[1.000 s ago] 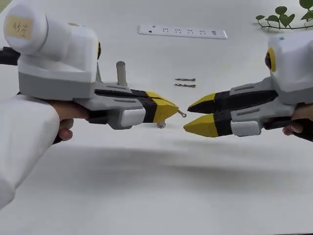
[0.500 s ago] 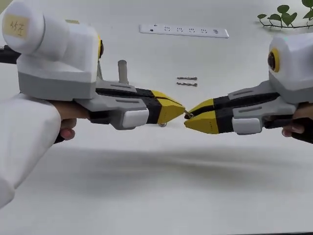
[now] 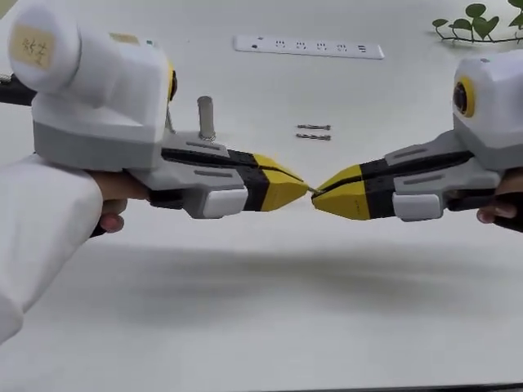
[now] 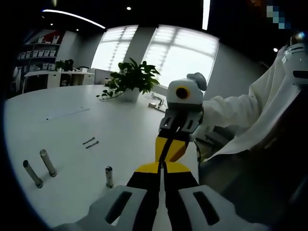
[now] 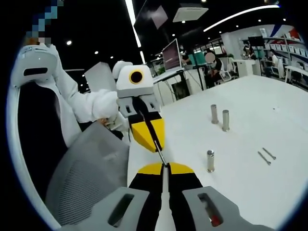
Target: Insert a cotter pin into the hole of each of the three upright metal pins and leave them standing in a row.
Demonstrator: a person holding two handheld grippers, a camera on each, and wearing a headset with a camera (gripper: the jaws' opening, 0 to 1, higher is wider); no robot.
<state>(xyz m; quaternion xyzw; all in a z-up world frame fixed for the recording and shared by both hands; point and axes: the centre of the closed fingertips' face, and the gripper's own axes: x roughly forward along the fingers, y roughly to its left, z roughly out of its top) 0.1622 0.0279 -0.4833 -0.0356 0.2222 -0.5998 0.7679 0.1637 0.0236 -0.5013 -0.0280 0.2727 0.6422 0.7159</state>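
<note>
My left gripper (image 3: 304, 186) and my right gripper (image 3: 315, 197) meet tip to tip above the white table. A thin cotter pin (image 5: 158, 152) spans the small gap between them, and both grippers are shut on it. From the right gripper view, my right gripper (image 5: 166, 166) pinches one end while the left gripper (image 5: 150, 138) holds the other. Three upright metal pins (image 4: 109, 176) (image 4: 48, 162) (image 4: 32, 174) stand on the table to the left of my left gripper (image 4: 162, 166). One metal pin (image 3: 205, 118) rises behind the left gripper in the head view. Two spare cotter pins (image 3: 314, 131) lie side by side farther back.
A white power strip (image 3: 309, 47) lies at the far side of the table. A potted plant (image 3: 482, 24) trails at the back right corner. A grey mesh chair (image 5: 82, 178) stands beside the table near the person's sleeve.
The right gripper was open a second ago. It moved left and shut on the cotter pin's free end sticking out of the left gripper. The left gripper barely moved.
</note>
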